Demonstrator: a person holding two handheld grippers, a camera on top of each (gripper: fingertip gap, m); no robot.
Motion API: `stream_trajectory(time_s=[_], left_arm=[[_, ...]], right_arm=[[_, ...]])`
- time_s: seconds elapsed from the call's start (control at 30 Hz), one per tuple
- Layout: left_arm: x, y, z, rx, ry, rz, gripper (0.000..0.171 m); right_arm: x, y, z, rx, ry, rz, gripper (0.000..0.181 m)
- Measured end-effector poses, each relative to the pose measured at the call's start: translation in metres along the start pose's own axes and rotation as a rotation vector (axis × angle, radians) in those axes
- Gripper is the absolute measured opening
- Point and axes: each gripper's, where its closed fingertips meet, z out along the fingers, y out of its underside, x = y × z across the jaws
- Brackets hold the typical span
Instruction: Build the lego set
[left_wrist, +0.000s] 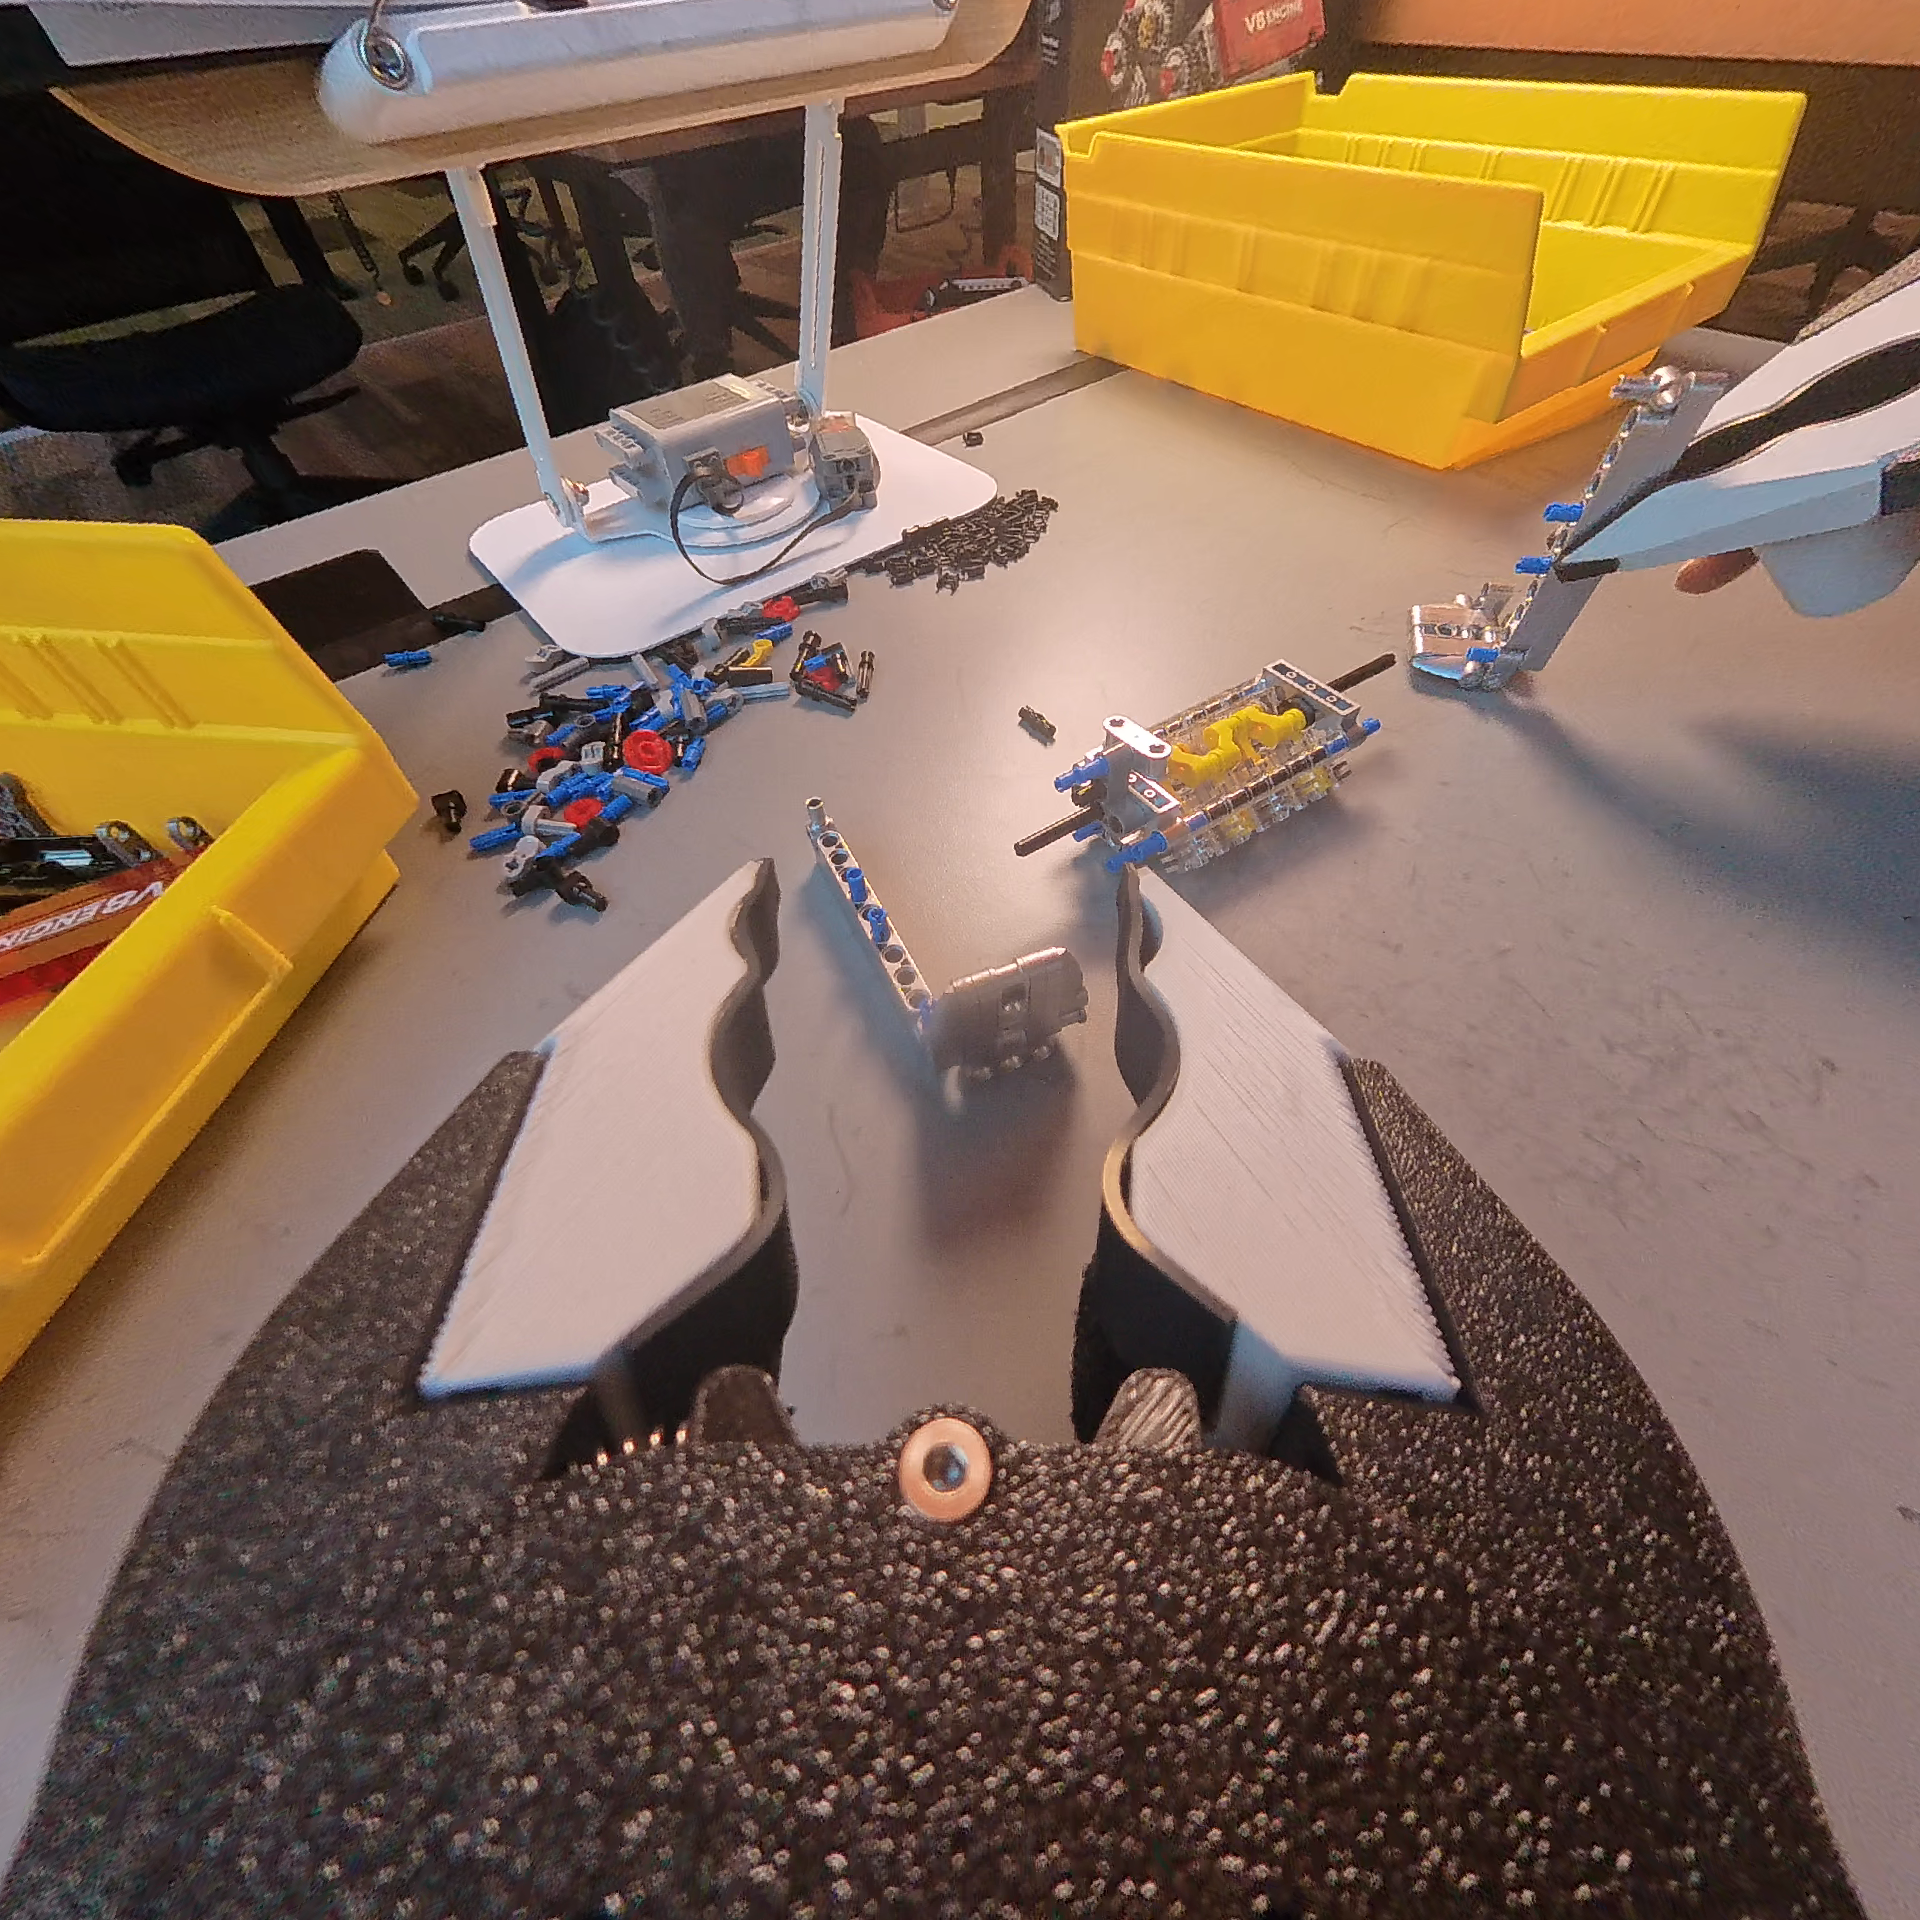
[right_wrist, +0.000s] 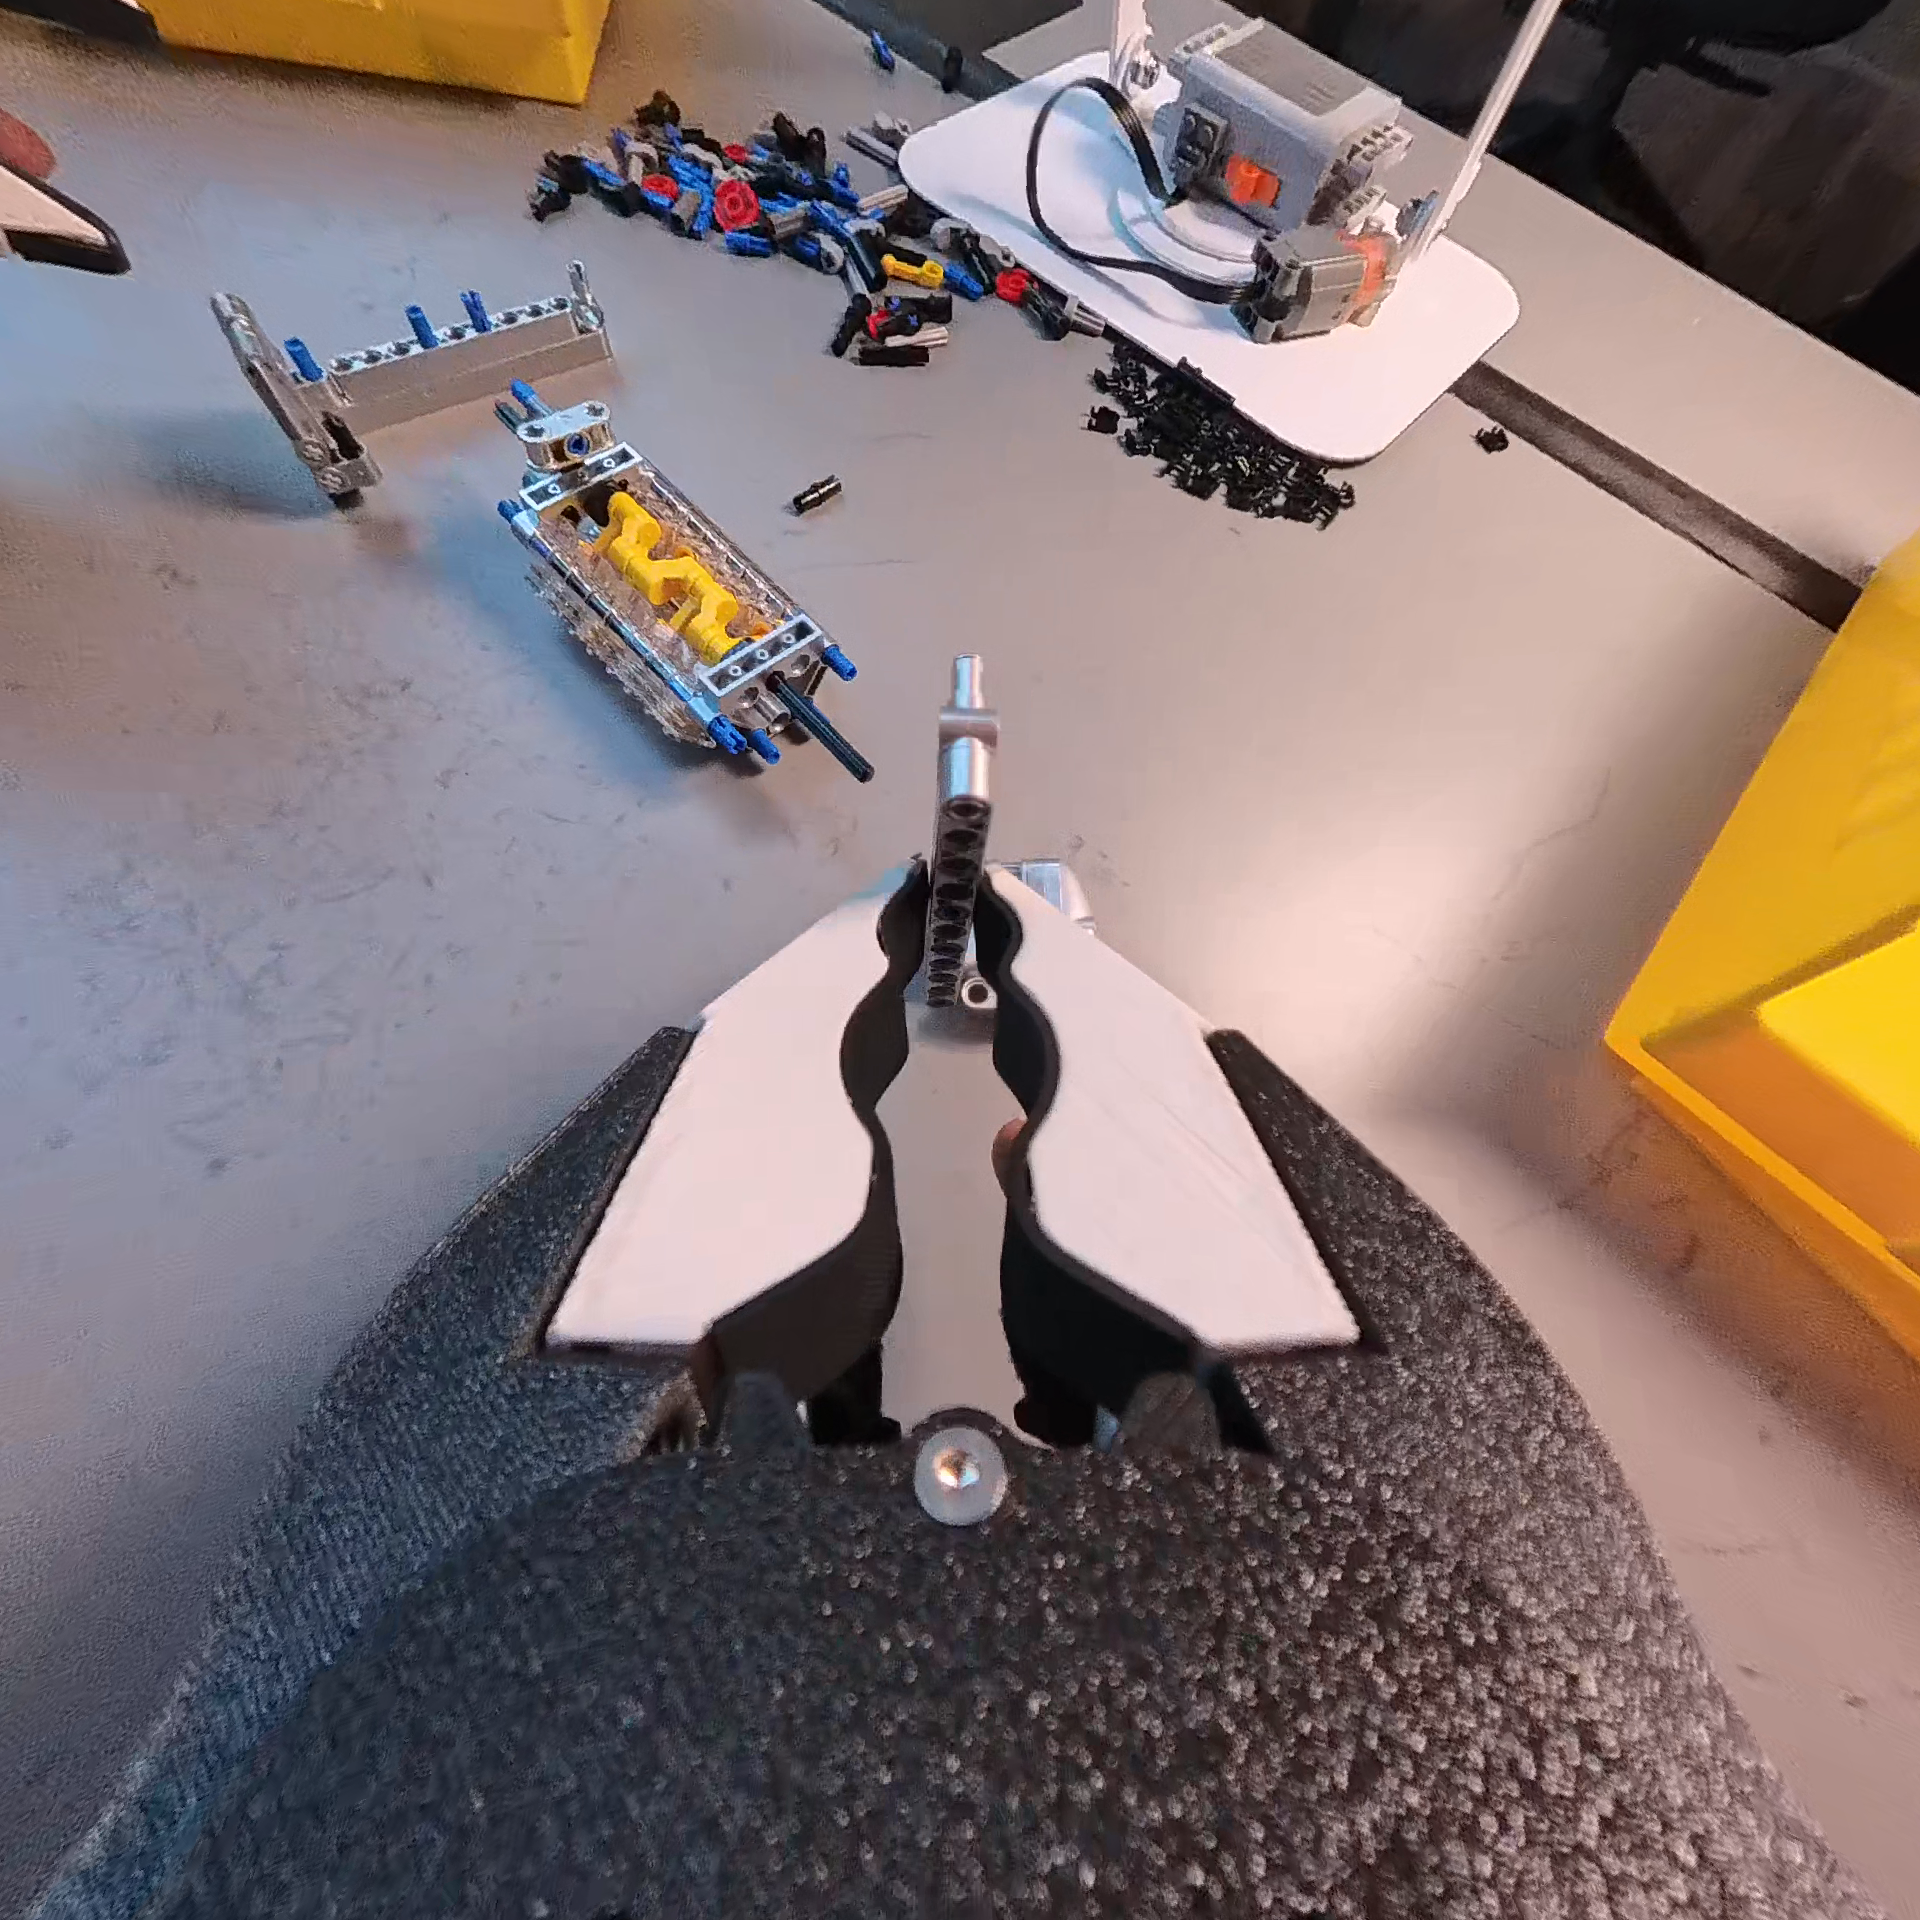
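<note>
1. Grey table (left_wrist: 1455, 1143) holds scattered building-toy parts, with a person working a handheld two-finger gripper in each hand.
2. Left gripper (left_wrist: 945, 894) hovers low over the table, its fingers spread wide and holding nothing.
3. Between and just ahead of those fingers lies a silver beam assembly (left_wrist: 935, 966): a long holed beam with blue pins, joined at one end to a chunky grey block.
4. Right gripper (right_wrist: 951, 883) is pinching a second silver beam (right_wrist: 956, 873), holding it nearly upright with its lower end near the table; the left wrist view shows blue pins along its side.
5. Engine block model (left_wrist: 1216, 779), clear with yellow parts inside and a black axle through it, lies on the table between the two grippers, touching neither.
6. Farther back sit a heap of small loose pieces (left_wrist: 644, 748) in blue, red and black, a pile of black pins (left_wrist: 966, 540), and a grey battery box (left_wrist: 707, 436) on a white stand base (left_wrist: 623, 603).
7. Yellow bins stand at the left edge (left_wrist: 156, 935) and far right (left_wrist: 1351, 260).
</note>
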Motion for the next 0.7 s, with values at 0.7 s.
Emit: stream_trajectory(time_s=[0.7], left_arm=[[0.135, -0.120, 0.001, 0.359, 0.823, -0.378, 0.081]], right_arm=[[-0.097, -0.163, -0.099, 0.864, -0.886, 0.260, 0.006]])
